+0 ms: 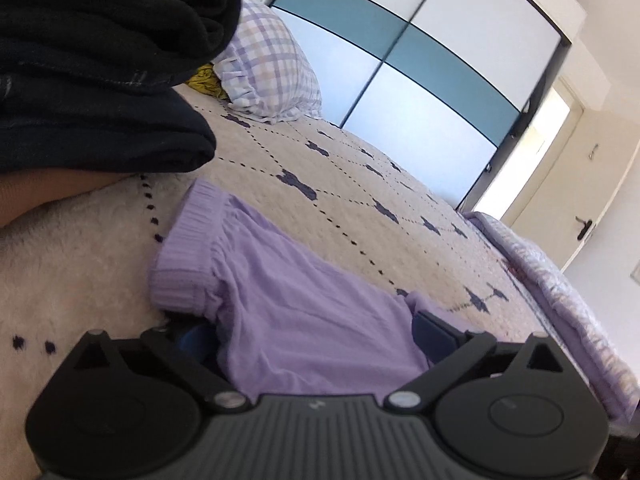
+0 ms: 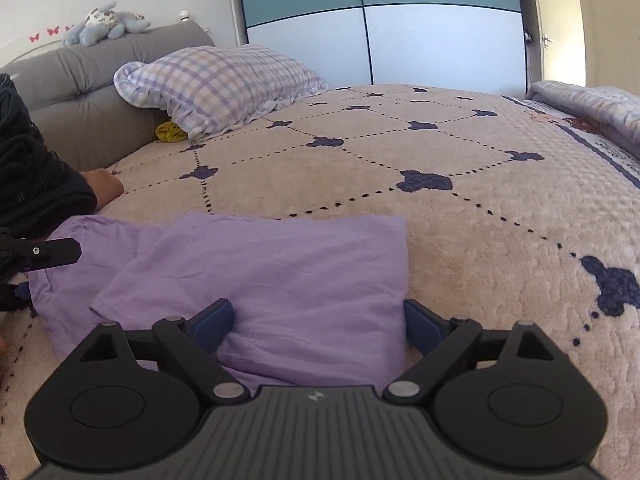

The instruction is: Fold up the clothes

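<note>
A lilac garment [image 1: 280, 312] lies flat on the beige bedspread [image 1: 360, 200]; its ribbed waistband [image 1: 188, 248] points away in the left wrist view. My left gripper [image 1: 316, 340] is open, its jaws standing wide on either side of the garment's near edge, the cloth lying between them. In the right wrist view the same garment [image 2: 272, 272] is partly folded. My right gripper [image 2: 320, 320] is open, its blue pads [image 2: 420, 324] straddling the near right corner of the cloth. The left gripper's finger [image 2: 56, 252] shows at the far left over the cloth.
A stack of dark folded clothes [image 1: 100, 60] sits at the left on the bed. A checked pillow [image 2: 216, 84] and a yellow cloth [image 2: 170, 132] lie by the grey headboard [image 2: 80, 92]. A folded quilt [image 2: 592, 108] lies at the right edge. A wardrobe [image 2: 380, 20] stands behind.
</note>
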Available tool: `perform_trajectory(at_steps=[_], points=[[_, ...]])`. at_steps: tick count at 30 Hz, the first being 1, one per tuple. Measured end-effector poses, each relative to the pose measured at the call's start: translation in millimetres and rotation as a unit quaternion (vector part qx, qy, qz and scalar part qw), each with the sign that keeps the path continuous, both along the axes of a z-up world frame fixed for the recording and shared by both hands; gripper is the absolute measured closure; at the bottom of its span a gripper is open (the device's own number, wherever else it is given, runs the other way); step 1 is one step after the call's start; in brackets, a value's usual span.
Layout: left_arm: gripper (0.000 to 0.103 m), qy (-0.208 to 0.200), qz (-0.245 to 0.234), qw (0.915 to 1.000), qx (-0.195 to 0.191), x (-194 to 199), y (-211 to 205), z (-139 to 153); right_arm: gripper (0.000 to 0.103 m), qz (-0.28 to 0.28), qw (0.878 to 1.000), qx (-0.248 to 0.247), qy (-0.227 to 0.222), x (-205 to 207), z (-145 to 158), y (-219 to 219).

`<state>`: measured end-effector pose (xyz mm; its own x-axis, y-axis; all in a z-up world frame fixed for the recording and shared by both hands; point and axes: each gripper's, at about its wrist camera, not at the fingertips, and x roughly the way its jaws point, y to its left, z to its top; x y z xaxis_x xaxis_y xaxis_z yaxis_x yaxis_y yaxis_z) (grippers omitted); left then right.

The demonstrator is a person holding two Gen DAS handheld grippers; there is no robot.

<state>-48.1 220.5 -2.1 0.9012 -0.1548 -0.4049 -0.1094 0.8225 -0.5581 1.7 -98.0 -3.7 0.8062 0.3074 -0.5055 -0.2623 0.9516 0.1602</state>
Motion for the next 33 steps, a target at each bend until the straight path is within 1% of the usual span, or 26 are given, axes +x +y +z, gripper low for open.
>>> perform_trajectory(at_steps=[2,3,4,7,9,11,12,14,15,16,17,18,20,22,25,27,29,30,31,32,33], points=[[0.003,-0.002,0.026,0.9984,-0.050,-4.6,9.0,2.8,0.015,-0.003,1.000,0.011,0.000,0.4,-0.5,-3.7],[0.003,0.000,0.040,0.9969,-0.067,-6.1,11.1,4.7,0.015,-0.003,1.000,0.012,0.000,0.5,-0.3,-3.8],[0.003,0.008,0.054,0.9955,-0.078,-6.2,10.9,7.1,0.015,-0.004,1.000,0.011,-0.001,0.9,-0.3,-3.4],[0.003,0.049,0.086,0.9911,-0.089,1.0,10.0,12.1,0.016,-0.005,1.000,0.012,-0.003,0.1,-0.5,-3.8],[0.004,0.059,0.109,0.9862,-0.109,3.8,14.4,13.2,0.018,-0.007,1.000,0.018,-0.004,-0.2,-0.7,-6.1],[0.011,0.071,0.132,0.9815,-0.118,7.0,18.3,13.3,0.019,-0.008,1.000,0.024,-0.004,-0.5,-0.7,-8.0],[0.019,0.078,0.140,0.9807,-0.113,9.1,19.5,13.7,0.019,-0.008,1.000,0.027,-0.004,-0.7,-0.6,-8.7],[0.031,0.088,0.150,0.9801,-0.096,13.7,21.4,14.3,0.020,-0.010,0.999,0.031,-0.005,-0.8,-0.6,-10.2],[0.051,0.093,0.154,0.9801,-0.085,15.8,22.8,14.0,0.022,-0.011,0.999,0.034,-0.005,-0.8,-0.7,-11.1],[0.075,0.101,0.159,0.9791,-0.077,17.1,25.4,12.7,0.023,-0.013,0.999,0.037,-0.005,-1.0,-0.7,-12.0],[0.083,0.107,0.162,0.9779,-0.078,16.9,28.8,10.7,0.024,-0.014,0.999,0.041,-0.006,-1.4,-0.8,-13.3],[0.088,0.105,0.162,0.9781,-0.078,15.6,30.6,10.2,0.026,-0.016,0.999,0.046,-0.006,-1.6,-1.1,-15.0],[0.089,0.096,0.157,0.9799,-0.076,12.5,32.6,10.4,0.030,-0.019,0.998,0.054,-0.006,-2.1,-1.6,-18.0],[0.090,0.074,0.145,0.9848,-0.061,10.9,28.9,19.0,0.033,-0.023,0.998,0.060,-0.006,-2.4,-2.0,-20.4],[0.090,0.022,0.125,0.9911,-0.038,4.8,14.9,42.2,0.036,-0.025,0.998,0.065,-0.005,-2.4,-2.2,-22.1],[0.090,-0.024,0.091,0.9955,-0.014,3.0,-3.7,61.9,0.039,-0.026,0.997,0.076,-0.005,-2.4,-2.3,-25.7],[0.090,-0.066,0.034,0.9971,0.016,4.4,-32.6,79.9,0.042,-0.030,0.994,0.102,-0.003,-2.6,-3.1,-33.6],[0.090,-0.086,0.000,0.9959,0.029,5.1,-49.3,87.4,0.046,-0.034,0.992,0.122,-0.001,-2.4,-4.0,-40.0],[0.090,-0.102,-0.040,0.9930,0.043,6.4,-68.0,93.4,0.048,-0.039,0.988,0.148,0.003,-2.0,-5.7,-48.1],[0.089,-0.115,-0.081,0.9884,0.057,7.5,-88.6,97.0,0.052,-0.045,0.983,0.178,0.009,-1.4,-8.5,-57.0],[0.089,-0.122,-0.119,0.9829,0.070,8.6,-107.9,98.0,0.059,-0.052,0.977,0.206,0.015,-0.9,-11.3,-65.6]])
